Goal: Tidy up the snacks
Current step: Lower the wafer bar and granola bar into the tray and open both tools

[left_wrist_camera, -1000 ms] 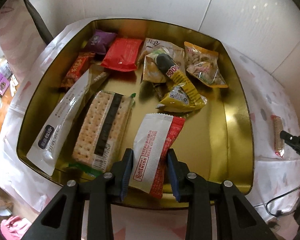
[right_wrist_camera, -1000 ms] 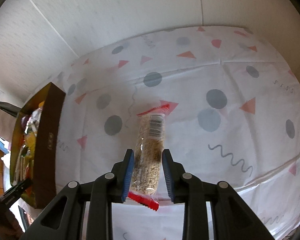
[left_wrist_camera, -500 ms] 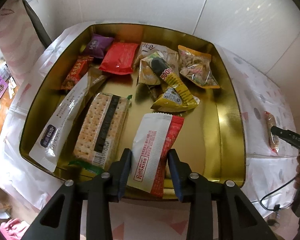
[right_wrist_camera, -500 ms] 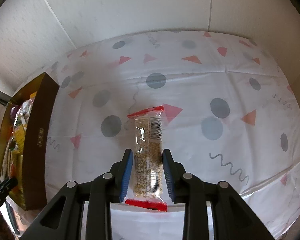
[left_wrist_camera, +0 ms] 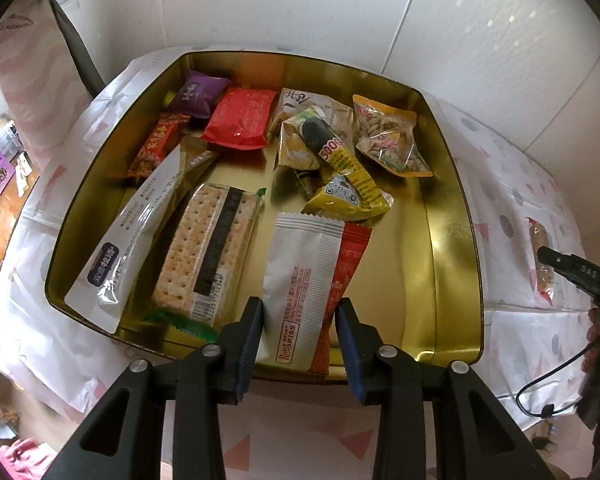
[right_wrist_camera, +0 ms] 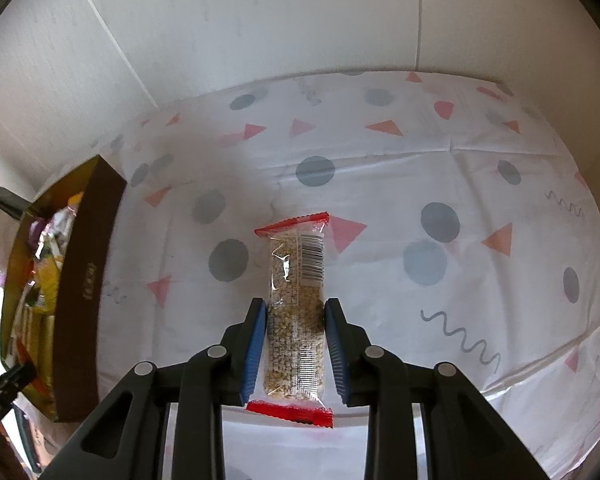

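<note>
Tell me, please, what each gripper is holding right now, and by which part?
The left gripper straddles the near end of the white-and-red wafer packet; the right gripper straddles the near half of the grain bar. Whether either set of jaws actually grips cannot be told.
</note>
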Demonstrator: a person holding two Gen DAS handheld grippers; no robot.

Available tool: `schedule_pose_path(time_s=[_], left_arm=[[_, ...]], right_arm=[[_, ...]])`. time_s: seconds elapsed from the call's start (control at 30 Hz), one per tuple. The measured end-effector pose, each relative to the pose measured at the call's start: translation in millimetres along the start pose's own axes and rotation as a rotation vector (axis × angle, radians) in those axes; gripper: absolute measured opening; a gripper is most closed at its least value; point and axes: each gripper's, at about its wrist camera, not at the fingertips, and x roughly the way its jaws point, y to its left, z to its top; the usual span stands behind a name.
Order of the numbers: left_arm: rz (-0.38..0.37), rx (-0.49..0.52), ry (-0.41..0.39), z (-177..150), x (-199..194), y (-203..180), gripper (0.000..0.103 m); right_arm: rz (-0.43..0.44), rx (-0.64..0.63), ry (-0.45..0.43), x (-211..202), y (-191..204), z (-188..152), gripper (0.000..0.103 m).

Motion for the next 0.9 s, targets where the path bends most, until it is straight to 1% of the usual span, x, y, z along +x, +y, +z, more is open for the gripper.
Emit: schedule_pose_path(time_s=[0.23, 0.43, 0.57, 0.63, 0.77, 0.83, 0.9], left_arm=[[-0.026, -0.029, -0.022, 0, -9, 6, 0.039], [-0.031, -0.027, -0.043, -1, -14, 8, 0.042], [-0.025, -0.022, -0.053, -1, -18, 10, 0.043], [-0.015, -0.011, -0.061, -2, -20, 10, 0.046], [-0.005, 0.006, -0.082, -2, -27, 13, 0.047], [0.006, 0.011, -0.089, -3, -29, 15, 0.049], [0.016, 0.015, -0.095, -3, -32, 17, 0.054]], right_arm=[[0.082, 0.044, -0.024, -20, 6, 0, 0.03], [0.155, 0.007, -0.056, -41, 35, 7, 0.03], [0.233, -0.031, -0.063, -54, 66, 9, 0.03], [0.265, -0.059, -0.059, -57, 83, 8, 0.03], [0.338, -0.109, -0.028, -60, 122, 3, 0.03], [0.354, -0.134, -0.014, -60, 138, 0, 0.03], [0.368, -0.157, 0.005, -58, 153, -5, 0.03]])
